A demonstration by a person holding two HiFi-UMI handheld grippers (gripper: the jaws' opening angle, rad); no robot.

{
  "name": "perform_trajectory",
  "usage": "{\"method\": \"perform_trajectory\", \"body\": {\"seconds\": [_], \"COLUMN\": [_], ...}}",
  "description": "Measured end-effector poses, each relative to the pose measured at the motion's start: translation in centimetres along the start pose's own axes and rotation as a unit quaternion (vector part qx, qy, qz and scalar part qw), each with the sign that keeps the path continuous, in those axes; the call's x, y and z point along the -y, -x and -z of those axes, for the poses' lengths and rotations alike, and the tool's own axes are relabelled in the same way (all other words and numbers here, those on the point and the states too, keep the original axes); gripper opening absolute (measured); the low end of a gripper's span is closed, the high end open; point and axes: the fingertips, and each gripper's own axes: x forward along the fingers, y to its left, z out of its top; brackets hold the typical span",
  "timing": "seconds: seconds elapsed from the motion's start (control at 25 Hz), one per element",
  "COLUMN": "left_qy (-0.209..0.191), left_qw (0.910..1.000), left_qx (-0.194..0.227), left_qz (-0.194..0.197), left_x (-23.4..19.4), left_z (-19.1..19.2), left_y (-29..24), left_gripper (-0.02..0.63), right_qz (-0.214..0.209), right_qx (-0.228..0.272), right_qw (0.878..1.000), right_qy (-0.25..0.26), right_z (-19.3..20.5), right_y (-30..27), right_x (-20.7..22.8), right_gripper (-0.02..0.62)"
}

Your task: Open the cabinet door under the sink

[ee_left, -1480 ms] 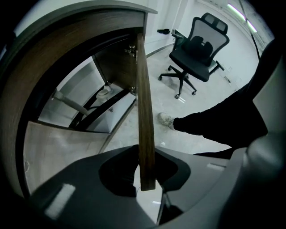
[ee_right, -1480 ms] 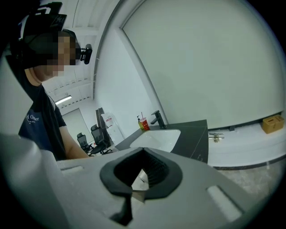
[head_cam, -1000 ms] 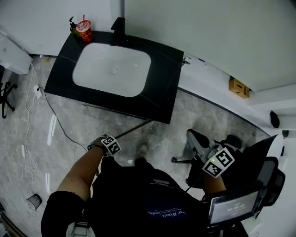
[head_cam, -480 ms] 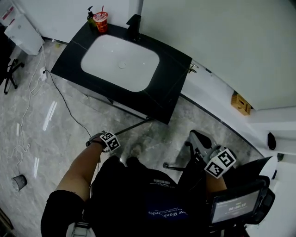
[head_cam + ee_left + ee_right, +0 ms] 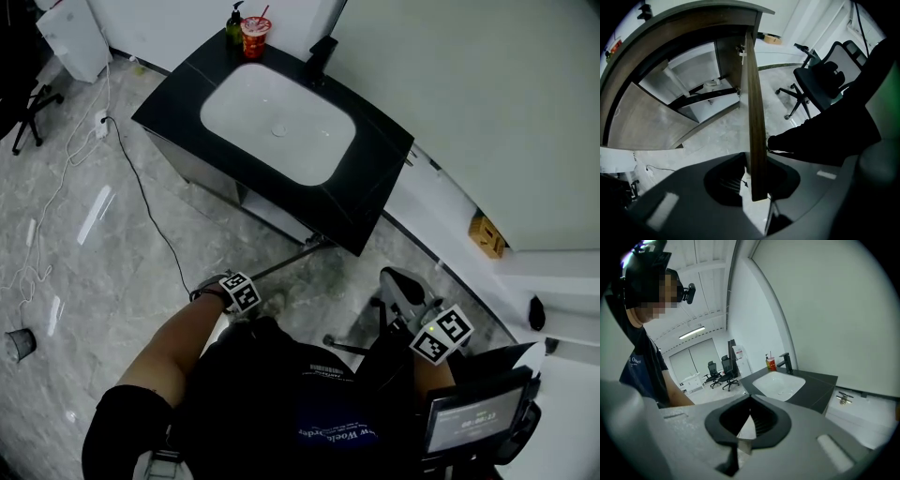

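swinging out with you, is it? what's different from a second ago?

the cabinet door (image 5: 752, 93) has come round with my left gripper (image 5: 757, 164); in the head view the sink (image 5: 309, 141) sits further up and away than it did, so i've backed off with the door's free edge in tow; the door now stands well out from the cabinet (image 5: 656, 126), and the pipework (image 5: 675, 79) inside shows plainly

and your grip?

the door's free edge is between my left jaws, with the pads on both its faces as far as i can see; they are opening at this moment; my right gripper (image 5: 749, 404) is closed on nothing and looks across the countertop (image 5: 815, 385) from well off to the side

so where's the job?

as good as done, i'd judge; what's left is letting go cleanly, without nudging the door back toward the cabinet
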Motion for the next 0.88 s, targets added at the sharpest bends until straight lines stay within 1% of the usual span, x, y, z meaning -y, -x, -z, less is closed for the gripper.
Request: {"method": "perform_trajectory", "body": {"seconds": [0.16,0.28,0.44,0.56,0.68,0.88], "left_qy": [-0.001,-0.002,0.005,0.026,0.057,0.116], "left_qw": [0.9997,0.9998,0.9999,0.9995,0.9980,0.9919], "left_qx": [0.011,0.013,0.004,-0.005,-0.018,-0.044], "left_qz": [0.020,0.016,0.014,0.018,0.022,0.028], "left_x": [0.5,0.5,1.5,2.3,3.7,5.9], "left_z": [-0.8,-0.8,-0.7,-1.1,-1.2,-1.5], "left_y": [0.6,0.5,0.1,0.2,-0.2,-1.0], "left_gripper": [0.081,0.081,0.080,0.081,0.083,0.083], "right_qz": [0.015,0.022,0.017,0.005,-0.014,-0.042], "right_qx": [0.009,0.013,0.016,0.014,0.011,0.004], "right_qw": [1.000,0.999,0.999,1.000,1.000,0.999], "right_qy": [-0.016,-0.019,-0.024,-0.026,-0.023,-0.015], "right_z": [-1.1,-0.9,-0.4,-0.6,-0.6,-1.2], "right_y": [-0.6,-0.3,0.8,1.5,2.5,4.4], "right_x": [0.4,0.5,1.6,3.6,5.8,10.1], "right_gripper": [0.000,0.000,0.000,0.001,0.000,0.000]}}
